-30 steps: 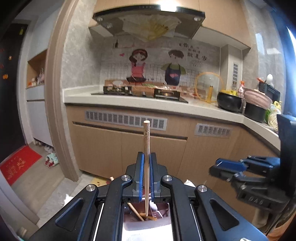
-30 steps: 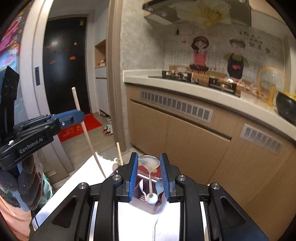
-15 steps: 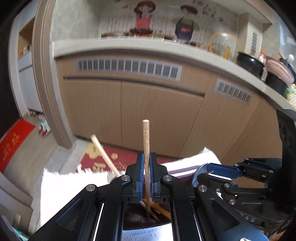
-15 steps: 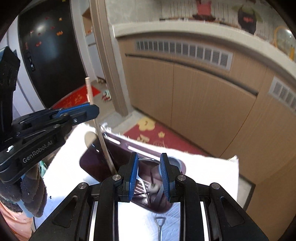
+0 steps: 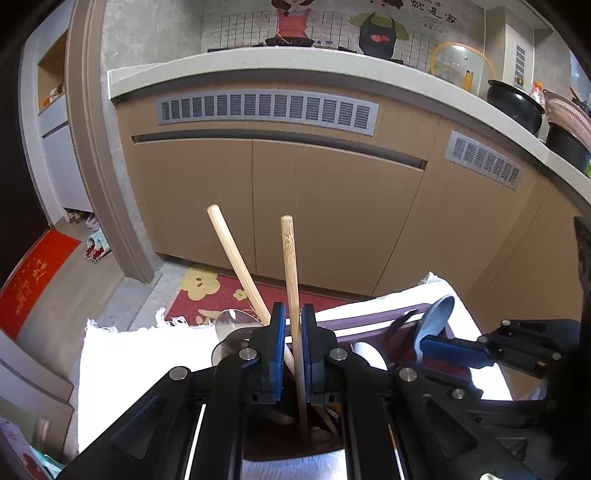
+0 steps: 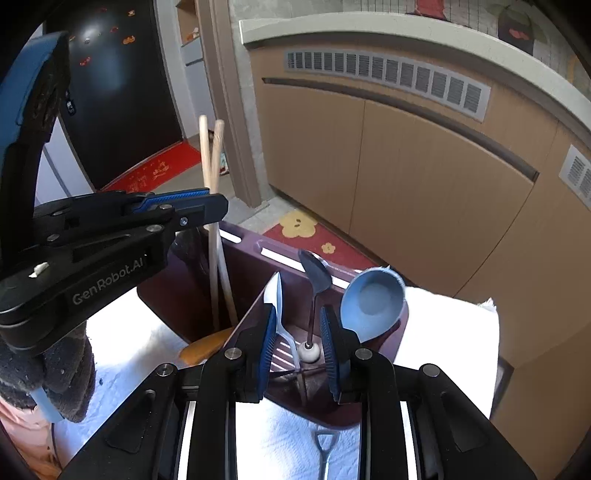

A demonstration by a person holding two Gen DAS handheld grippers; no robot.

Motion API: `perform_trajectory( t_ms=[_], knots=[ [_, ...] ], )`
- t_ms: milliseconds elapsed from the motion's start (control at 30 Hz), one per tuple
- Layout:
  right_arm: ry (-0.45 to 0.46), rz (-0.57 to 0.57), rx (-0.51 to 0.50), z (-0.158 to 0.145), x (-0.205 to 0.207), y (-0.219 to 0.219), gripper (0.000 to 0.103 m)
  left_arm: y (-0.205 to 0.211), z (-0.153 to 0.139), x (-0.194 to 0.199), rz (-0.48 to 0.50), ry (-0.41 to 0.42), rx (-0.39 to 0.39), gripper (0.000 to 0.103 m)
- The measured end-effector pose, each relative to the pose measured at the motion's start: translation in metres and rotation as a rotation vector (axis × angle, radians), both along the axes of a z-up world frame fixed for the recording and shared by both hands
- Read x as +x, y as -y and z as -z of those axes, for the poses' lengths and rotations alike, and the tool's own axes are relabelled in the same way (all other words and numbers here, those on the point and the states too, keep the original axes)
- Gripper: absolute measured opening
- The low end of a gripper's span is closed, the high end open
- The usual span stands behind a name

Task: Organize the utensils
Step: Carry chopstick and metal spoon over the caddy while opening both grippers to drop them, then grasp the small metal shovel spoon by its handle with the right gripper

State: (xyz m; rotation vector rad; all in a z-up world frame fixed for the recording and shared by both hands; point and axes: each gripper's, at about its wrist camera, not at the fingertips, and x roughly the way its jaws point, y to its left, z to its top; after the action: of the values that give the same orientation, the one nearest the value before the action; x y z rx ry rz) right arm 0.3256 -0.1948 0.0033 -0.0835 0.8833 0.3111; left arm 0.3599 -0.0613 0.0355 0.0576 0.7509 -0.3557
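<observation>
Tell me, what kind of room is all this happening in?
Most likely a home kitchen. A pale countertop runs above wooden cabinet doors, black pots stand on it, and a cartoon of two cooks decorates the tiled wall. Chopsticks and spoons stand in a dark utensil holder.

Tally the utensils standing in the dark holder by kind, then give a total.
Chopsticks: 2, one beside the other.
Metal spoons: 2, one and another.
Blue spoon: 1.
Total in the holder: 5.
</observation>
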Motion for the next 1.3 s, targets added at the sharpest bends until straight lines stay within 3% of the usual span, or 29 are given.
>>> perform_trajectory(
  t_ms=[167, 300, 433, 633, 767, 867, 1067, 1167, 1300],
  knots=[
    [0.073, 0.016, -0.003, -0.027, -0.024, 0.007, 0.026, -0.008, -0.028, -0.023, -0.016, 0.070, -0.017, 0.019],
    [0.122, 0.052, -0.013, -0.049, -0.052, 0.024, 0.027, -0.020, -0.051, -0.054, -0.025, 0.112, -0.048, 0.039],
    [0.099, 0.084, -0.032, -0.046, -0.080, 0.037, 0.032, -0.026, -0.051, -0.088, -0.006, 0.095, -0.048, 0.056],
    [-0.001, 0.101, -0.101, 0.014, -0.116, 0.044, 0.034, -0.031, -0.014, -0.135, 0.033, -0.030, -0.043, 0.061],
    [-0.091, 0.075, -0.069, 0.061, -0.116, 0.037, 0.034, -0.036, 0.024, -0.164, 0.036, -0.162, -0.054, 0.061],
    [-0.104, 0.066, -0.066, 0.083, -0.105, 0.031, 0.034, -0.043, 0.047, -0.182, 0.029, -0.249, -0.058, 0.061],
    [-0.114, 0.092, -0.110, 0.104, -0.079, 0.022, 0.034, -0.063, 0.064, -0.199, -0.013, -0.307, -0.064, 0.062],
    [-0.092, 0.106, -0.123, 0.107, -0.075, 0.023, 0.042, -0.070, 0.067, -0.198, -0.030, -0.316, -0.075, 0.063],
    [-0.103, 0.105, -0.095, 0.109, -0.073, 0.029, 0.038, -0.067, 0.070, -0.199, -0.018, -0.323, -0.087, 0.063]
  ],
)
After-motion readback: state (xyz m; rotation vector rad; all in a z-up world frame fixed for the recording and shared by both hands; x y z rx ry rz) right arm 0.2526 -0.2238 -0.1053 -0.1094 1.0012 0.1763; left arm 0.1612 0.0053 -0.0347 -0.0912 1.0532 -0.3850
